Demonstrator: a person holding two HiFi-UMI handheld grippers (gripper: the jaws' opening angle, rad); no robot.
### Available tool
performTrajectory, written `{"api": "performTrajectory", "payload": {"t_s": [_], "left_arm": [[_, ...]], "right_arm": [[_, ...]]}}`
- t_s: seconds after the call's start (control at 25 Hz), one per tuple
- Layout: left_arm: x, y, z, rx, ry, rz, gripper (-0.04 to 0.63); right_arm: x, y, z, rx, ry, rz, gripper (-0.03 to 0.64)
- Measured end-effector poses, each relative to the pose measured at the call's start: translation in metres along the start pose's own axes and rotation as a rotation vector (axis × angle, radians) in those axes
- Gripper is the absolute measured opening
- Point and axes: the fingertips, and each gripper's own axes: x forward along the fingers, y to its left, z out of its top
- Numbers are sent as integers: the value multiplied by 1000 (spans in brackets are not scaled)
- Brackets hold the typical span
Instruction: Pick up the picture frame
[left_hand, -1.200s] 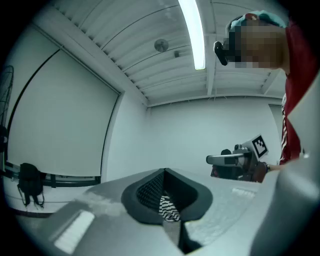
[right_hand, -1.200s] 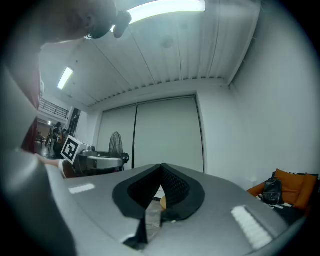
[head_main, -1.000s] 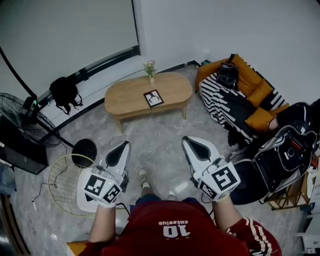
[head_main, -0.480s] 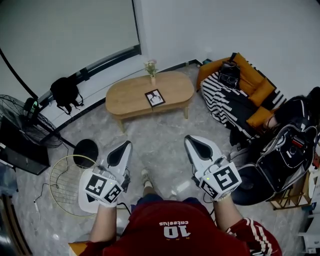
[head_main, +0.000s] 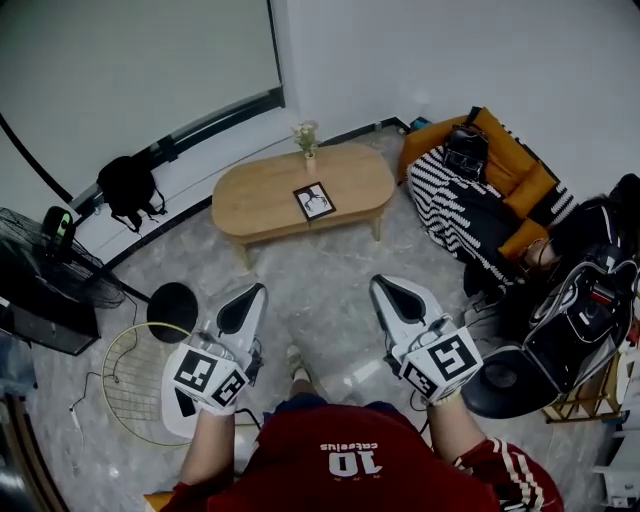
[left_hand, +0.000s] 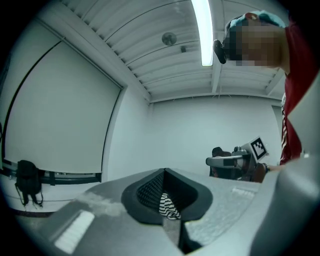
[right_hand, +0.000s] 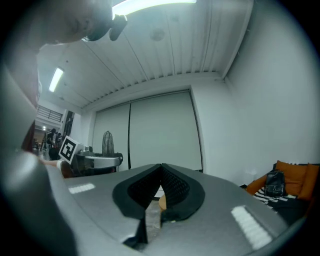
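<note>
Empty fingers pinched together, left gripper (head_main: 244, 297) and right gripper (head_main: 389, 291) are facing the far black rectangular picture frame (head_main: 314, 200); arriving unopened risks shoving it.

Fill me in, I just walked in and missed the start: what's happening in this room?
A person in a red shirt holds a left gripper and a right gripper, both shut and empty, pointed level toward a wooden coffee table across the floor. The picture frame lies flat on that table near a small vase. Nothing has been picked up yet, and the frame is well out of reach.
</note>
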Motion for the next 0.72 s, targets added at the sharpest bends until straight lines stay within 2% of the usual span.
{"api": "performTrajectory", "payload": {"t_s": [0.44, 0.72], "left_arm": [[71, 125, 12, -33, -5, -23, 3], [105, 186, 5, -48, 25, -82, 3]], "right_arm": [[125, -43, 9, -4, 30, -36, -3], [195, -53, 9, -13, 69, -63, -3]]}}
